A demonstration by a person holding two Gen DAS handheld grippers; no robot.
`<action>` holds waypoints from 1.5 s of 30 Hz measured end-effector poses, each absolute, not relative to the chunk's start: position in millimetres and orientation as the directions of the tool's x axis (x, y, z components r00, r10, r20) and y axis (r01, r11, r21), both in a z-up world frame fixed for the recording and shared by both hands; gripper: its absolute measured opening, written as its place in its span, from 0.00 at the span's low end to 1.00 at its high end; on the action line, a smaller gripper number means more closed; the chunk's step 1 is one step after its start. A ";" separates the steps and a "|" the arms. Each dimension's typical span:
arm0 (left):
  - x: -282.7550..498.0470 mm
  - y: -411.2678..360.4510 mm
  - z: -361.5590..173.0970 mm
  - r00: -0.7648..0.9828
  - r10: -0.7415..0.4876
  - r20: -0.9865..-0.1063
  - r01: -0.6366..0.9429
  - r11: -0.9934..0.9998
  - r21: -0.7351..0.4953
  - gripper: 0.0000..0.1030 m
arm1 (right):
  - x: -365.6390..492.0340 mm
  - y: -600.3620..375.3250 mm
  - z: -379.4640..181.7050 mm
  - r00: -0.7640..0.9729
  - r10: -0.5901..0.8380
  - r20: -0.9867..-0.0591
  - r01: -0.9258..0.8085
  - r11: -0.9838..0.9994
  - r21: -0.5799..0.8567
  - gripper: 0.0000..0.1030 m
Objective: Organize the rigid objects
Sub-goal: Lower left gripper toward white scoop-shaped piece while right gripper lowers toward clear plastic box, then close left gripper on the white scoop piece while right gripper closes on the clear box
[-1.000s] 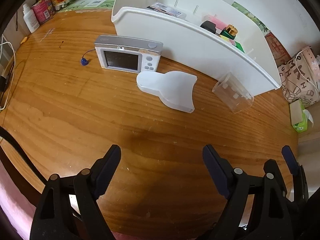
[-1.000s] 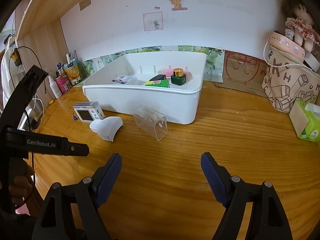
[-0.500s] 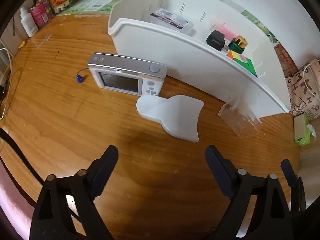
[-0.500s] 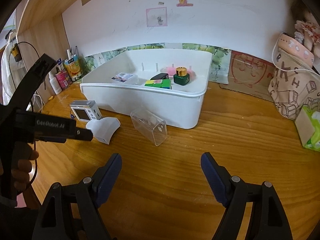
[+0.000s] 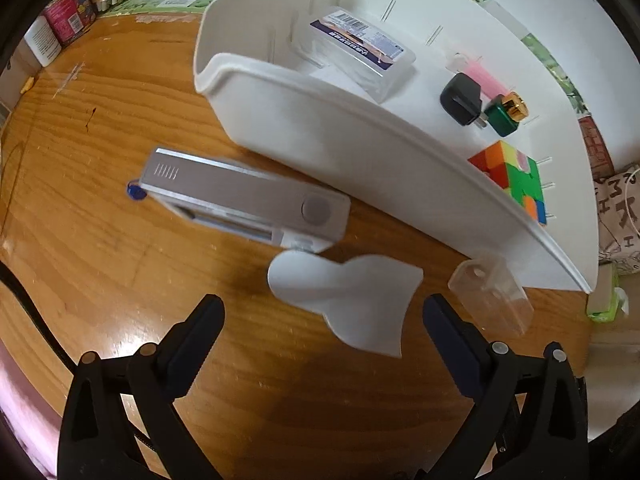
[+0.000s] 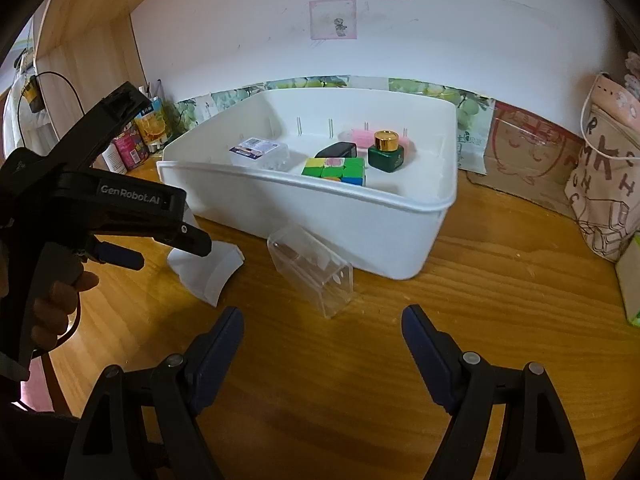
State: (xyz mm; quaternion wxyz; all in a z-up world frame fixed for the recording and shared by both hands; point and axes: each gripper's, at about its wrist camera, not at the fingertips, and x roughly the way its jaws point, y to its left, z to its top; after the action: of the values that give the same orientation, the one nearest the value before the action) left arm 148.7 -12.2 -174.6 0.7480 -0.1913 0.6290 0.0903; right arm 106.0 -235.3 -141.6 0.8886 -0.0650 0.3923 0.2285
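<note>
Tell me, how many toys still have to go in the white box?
Three. Already inside the white bin: the colour cube, green bottle, black plug and a labelled case. Both grippers are empty; the left gripper, its jaws just opened wider, hangs over the white scoop-shaped piece. The silver camera and clear box also wait on the table.

Left wrist view: steep downward look, close above the wooden tabletop, facing the white bin.

Right wrist view: shallower slant, farther back, facing the white bin and the wall behind.

Shared: bin, white scoop-shaped piece, clear plastic box. The right view also takes in the left gripper from the side.
</note>
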 end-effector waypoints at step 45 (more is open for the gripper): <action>237.5 -51.1 -222.0 0.020 0.003 -1.000 -0.234 0.972 -0.002 0.89 | 134.5 -204.9 -170.3 0.545 0.324 -0.773 -0.491 0.871 0.019 0.39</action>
State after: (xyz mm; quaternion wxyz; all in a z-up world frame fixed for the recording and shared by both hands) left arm 237.5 -51.1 -222.0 0.7094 -0.0831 0.6948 0.0834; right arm 134.5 -204.9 -170.3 0.8731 -0.1006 0.4159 0.2335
